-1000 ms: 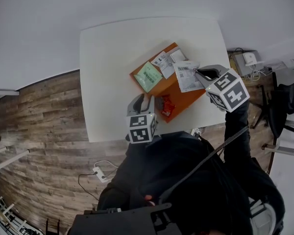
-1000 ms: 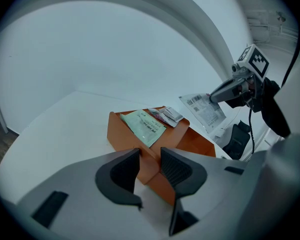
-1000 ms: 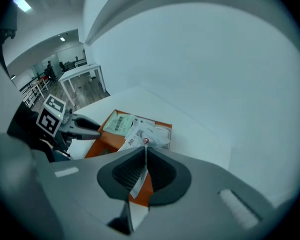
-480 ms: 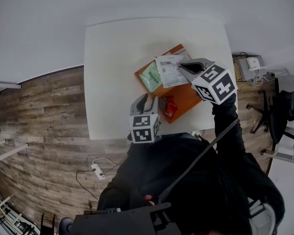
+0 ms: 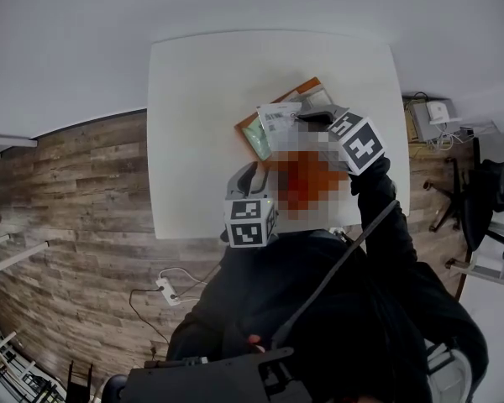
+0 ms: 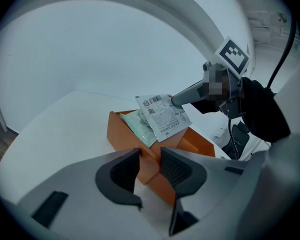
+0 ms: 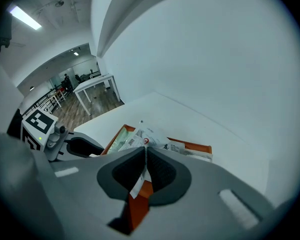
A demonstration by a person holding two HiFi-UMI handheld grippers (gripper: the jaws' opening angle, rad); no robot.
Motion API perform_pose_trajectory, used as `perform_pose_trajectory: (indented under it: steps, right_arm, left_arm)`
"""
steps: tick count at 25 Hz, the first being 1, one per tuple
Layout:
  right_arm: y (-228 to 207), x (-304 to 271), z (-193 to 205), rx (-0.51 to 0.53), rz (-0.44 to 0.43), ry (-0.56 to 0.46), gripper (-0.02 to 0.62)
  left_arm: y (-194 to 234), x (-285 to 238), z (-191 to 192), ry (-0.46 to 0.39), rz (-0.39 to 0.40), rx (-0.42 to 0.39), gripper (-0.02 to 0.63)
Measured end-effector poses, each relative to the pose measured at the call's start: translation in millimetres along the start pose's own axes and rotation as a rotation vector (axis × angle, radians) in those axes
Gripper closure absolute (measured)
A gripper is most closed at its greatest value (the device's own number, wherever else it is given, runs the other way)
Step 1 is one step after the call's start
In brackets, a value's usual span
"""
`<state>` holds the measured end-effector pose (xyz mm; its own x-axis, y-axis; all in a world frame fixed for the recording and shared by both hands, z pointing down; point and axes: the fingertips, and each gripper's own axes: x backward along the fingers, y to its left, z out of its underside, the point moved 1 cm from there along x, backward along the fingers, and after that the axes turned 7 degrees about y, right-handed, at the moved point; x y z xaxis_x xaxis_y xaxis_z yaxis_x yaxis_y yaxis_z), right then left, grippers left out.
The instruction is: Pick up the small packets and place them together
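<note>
1. Packet in mid-air: the right gripper [image 5: 307, 117] has its jaws pressed together on one edge of a white packet [image 6: 164, 116]. It holds the packet above the orange tray [image 6: 121, 134] on the white bench [image 5: 202, 99]. The packet hangs clear of the tray, just over a green packet [image 6: 140, 126] that lies inside it.
2. The step in hand looks like the carry. One packet is lifted and sits over the spot where another already lies, but the two are not yet together.
3. The next move calls for lowering the white packet onto or just beside the green one, then spreading the jaws only once it is low. The sheet is thin and limp and is held by one edge alone, so it could swing or catch on the tray wall.
4. The left gripper [image 6: 150, 166] waits at the tray's near corner with its jaws spread and nothing pinched between them. The orange corner shows in the gap (it seems placed to steady the tray). No view settles whether either pad touches the wall.
5. Hard to make out:
   - The middle of the tray is unreadable in the head view.
   - In the right gripper view the jaws cover the pinched edge and cut off some pale packets [image 7: 190, 151] at the tray's far end.
   - The packet's print is too small to read.
   - The number of packets left to gather cannot be counted
</note>
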<state>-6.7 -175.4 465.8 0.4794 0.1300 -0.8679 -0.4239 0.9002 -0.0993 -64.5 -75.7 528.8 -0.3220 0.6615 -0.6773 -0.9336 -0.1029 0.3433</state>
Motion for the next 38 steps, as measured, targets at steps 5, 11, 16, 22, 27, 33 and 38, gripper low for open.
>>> perform_pose_trajectory:
  steps: [5, 11, 16, 22, 27, 33, 38]
  right_arm:
    - [-2, -7, 2, -0.006, 0.002, 0.002, 0.574]
    - [-11, -14, 7, -0.019, 0.061, 0.011, 0.544]
    - [-20, -14, 6, -0.054, 0.068, -0.013, 0.466]
    - [-33, 6, 2, -0.100, 0.116, -0.091, 0.459]
    - [-49, 37, 1, -0.157, 0.211, -0.183, 0.460]
    - [-43, 69, -4, -0.201, 0.204, -0.282, 0.460]
    - [-36, 101, -7, -0.227, 0.220, -0.371, 0.463]
  left_arm:
    - [-1, 2, -2, 0.002, -0.003, -0.001, 0.480]
    - [0, 2, 1, 0.010, 0.001, 0.001, 0.480]
    - [-1, 0, -2, 0.006, 0.000, -0.004, 0.480]
    - [0, -1, 3, 0.025, -0.001, -0.004, 0.480]
    - [0, -1, 2, 0.040, -0.021, -0.003, 0.480]
    - [0, 9, -14, 0.005, -0.024, -0.014, 0.480]
    - [-7, 28, -60, -0.107, -0.018, -0.033, 0.480]
